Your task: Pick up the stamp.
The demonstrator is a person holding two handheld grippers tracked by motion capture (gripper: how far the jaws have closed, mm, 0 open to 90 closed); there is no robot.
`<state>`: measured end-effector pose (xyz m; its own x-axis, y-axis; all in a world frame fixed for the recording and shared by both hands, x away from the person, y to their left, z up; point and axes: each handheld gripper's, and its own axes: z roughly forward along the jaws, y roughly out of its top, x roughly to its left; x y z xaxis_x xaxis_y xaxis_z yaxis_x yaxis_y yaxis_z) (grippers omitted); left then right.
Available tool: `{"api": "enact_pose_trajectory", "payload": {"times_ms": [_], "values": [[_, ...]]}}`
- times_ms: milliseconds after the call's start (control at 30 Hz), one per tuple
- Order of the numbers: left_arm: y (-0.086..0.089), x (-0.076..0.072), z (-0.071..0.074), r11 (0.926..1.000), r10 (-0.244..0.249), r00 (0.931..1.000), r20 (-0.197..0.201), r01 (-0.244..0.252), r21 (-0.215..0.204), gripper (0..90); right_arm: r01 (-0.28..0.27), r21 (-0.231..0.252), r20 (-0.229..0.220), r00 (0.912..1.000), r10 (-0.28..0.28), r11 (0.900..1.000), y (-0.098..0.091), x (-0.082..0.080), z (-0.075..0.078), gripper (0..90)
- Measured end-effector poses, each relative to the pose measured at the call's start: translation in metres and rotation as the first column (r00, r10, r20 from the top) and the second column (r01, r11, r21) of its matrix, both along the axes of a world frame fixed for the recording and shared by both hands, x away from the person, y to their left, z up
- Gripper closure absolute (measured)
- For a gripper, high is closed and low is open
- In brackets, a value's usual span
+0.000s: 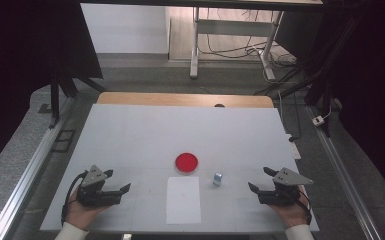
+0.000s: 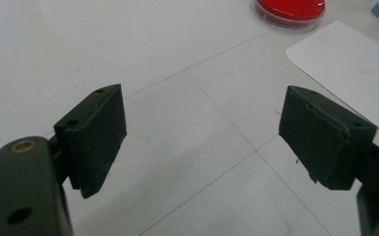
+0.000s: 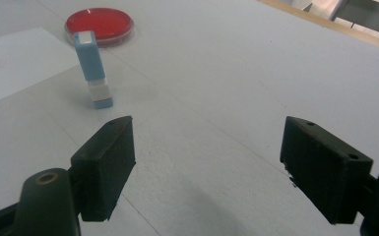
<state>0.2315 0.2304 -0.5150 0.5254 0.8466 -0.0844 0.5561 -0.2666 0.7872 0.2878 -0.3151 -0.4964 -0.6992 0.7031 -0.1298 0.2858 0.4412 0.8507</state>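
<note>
Matte white table [image 1: 130, 135], round red dish [image 1: 186, 162], upright blue stick [image 1: 217, 178]; both matte-black grippers gaping, empty

Overhead cam; gripper cams share dish [image 2: 290, 10].

The petri dish [image 1: 186, 163] is bright red inside a clear rim. The small upright stick [image 3: 93, 69] is pale blue with a white band near its foot and a white top. A plain white sheet of paper [image 1: 183, 200] lies on the white table [image 1: 130, 135], which carries faint grey lines. Both the left gripper [image 1: 118, 181] and right gripper [image 1: 260, 179] are black, each topped by a grey plate.
</note>
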Motion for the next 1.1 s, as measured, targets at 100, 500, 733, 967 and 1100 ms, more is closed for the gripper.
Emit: {"api": "enact_pose_trajectory", "payload": {"times_ms": [100, 500, 733, 967, 1100], "values": [[-0.0002, -0.0004, 0.0007, 1.0, -0.006, 1.0, 0.002, 0.006, -0.007, 18.6, 0.006, 0.005, 0.005, 1.0, -0.006, 1.0, -0.0008, 0.0, 0.0013, 21.1], [-0.0075, -0.003, 0.0004, 0.9991, -0.043, 0.9991, -0.008, 0.043, 0.001, 17.9, 0.017, -0.006, 0.001, 0.9999, -0.017, 0.9998, -0.0011, 0.0008, -0.0002, 22.2], [-0.007, -0.0025, 0.001, 0.9991, -0.041, 0.9991, -0.009, 0.041, -0.002, 17.8, 0.025, -0.005, 0.015, 0.9996, -0.025, 0.9997, -0.0016, -0.0001, 0.0008, 23.2], [-0.0064, -0.0023, 0.0015, 0.9992, -0.04, 0.9992, -0.011, 0.039, -0.006, 17.7, 0.021, 0.009, 0.015, 0.9997, -0.021, 0.9997, -0.0008, -0.0004, 0.0025, 23.8], [-0.0067, -0.0022, 0.0016, 0.9993, -0.037, 0.9992, -0.014, 0.037, -0.004, 17.6, 0.015, 0.009, 0.014, 0.9998, -0.016, 0.9998, 0.0003, -0.0008, 0.005, 24.0]]}}
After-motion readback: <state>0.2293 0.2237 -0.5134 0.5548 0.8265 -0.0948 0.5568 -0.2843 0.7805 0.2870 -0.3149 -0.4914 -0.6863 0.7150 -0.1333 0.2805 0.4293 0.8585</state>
